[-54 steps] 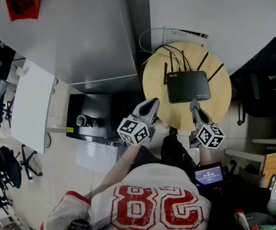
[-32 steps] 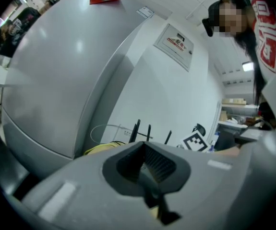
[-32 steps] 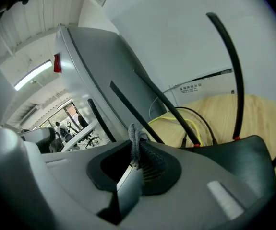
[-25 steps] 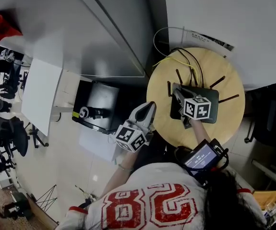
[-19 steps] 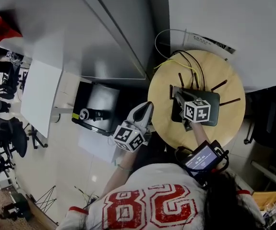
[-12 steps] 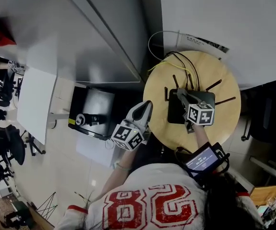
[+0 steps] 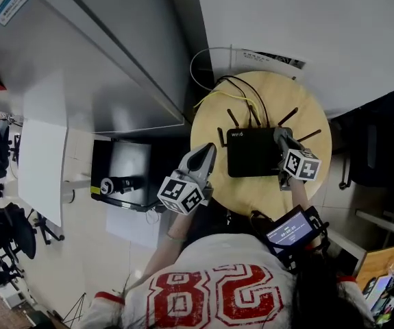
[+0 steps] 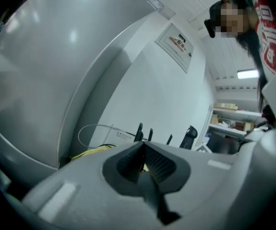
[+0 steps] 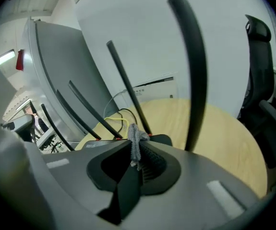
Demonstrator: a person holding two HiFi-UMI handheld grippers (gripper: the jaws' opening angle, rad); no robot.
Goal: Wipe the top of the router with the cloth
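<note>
Even indoor light, soft shadows, strong fisheye warping (both gripper views vignetted).

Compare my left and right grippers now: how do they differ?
The right gripper is shut on a small grey cloth; the left gripper grips nothing. The right gripper sits at the black flat router's right edge; the left gripper hangs at the round wooden table's left rim, off the router. Shared: both are shut.

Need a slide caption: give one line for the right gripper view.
Right tool, shut on a grey cloth, at the edge of the black router on the round wooden table.
</note>
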